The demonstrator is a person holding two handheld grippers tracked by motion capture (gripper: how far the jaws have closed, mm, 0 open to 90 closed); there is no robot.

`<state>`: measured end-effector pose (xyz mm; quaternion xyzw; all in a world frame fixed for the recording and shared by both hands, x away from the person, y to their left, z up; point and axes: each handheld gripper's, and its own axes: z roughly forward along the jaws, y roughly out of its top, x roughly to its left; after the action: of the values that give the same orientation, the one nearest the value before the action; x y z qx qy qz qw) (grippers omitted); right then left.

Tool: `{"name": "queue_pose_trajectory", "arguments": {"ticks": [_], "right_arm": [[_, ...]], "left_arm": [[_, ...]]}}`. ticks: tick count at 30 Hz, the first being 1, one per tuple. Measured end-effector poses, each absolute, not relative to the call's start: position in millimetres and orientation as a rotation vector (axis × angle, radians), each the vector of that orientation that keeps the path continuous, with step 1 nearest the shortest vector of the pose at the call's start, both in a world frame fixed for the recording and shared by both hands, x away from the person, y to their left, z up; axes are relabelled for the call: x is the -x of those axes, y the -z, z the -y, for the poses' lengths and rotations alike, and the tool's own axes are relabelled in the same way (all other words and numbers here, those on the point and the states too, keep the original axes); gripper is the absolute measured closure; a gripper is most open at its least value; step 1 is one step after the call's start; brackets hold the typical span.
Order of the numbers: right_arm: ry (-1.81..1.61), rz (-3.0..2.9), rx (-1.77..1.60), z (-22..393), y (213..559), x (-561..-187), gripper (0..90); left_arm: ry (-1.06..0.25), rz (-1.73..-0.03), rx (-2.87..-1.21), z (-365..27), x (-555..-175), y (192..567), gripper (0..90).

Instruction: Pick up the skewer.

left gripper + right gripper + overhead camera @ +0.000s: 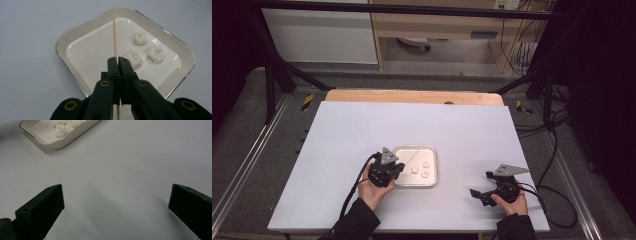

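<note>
Black tool (117, 62) jaws, brass-ringed screw holes, dark sleeves (354, 222).

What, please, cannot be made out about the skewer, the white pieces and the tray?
- Skewer: its lower end, left gripper view, is hidden behind the left gripper.
- White pieces: too small in the high view to identify.
- Tray: its far part is cut off by the right gripper view's top edge.

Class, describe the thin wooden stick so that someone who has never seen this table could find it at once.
Start at the white table and find the shallow white tray near its middle. The skewer is pinched in the left claw, running across the tray to its far rim. Unlike the three small white lumps beside it, it is long, straight and tan.
</note>
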<state>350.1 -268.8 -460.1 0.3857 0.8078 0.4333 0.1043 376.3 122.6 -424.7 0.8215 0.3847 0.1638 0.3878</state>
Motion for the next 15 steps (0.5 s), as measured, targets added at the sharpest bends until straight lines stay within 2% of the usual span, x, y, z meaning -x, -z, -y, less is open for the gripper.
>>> {"name": "queue_pose_trajectory", "arguments": {"ticks": [15], "right_arm": [[-1.158,-2.375,-1.047,246.7,451.3,-350.6,0.7]], "left_arm": [[-0.370,-0.871,-2.129,-126.0,-371.3,416.2,88.8]]}}
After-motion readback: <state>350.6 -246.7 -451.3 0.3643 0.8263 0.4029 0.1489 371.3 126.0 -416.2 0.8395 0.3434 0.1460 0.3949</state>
